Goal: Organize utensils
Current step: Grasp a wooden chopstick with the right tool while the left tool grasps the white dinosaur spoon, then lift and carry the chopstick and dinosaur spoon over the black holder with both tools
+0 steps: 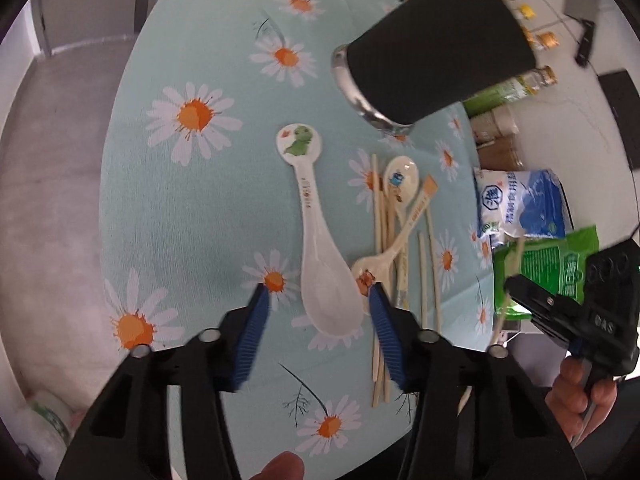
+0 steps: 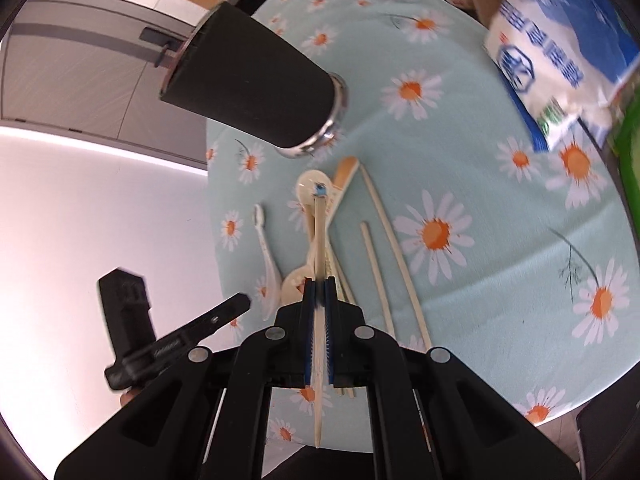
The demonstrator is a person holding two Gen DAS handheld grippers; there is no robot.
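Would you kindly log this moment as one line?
left gripper: open over white ceramic spoon | right gripper: shut on pale wooden chopstick

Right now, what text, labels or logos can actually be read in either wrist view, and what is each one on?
"DAS": embossed on the right gripper body, left wrist view; reading uncertain.
Blue-and-white bag: large Chinese print and a round logo, too blurred to quote.
Green packet: white characters, blurred.
Dinosaur spoon: small red print on handle, too small.
Black cup: none.
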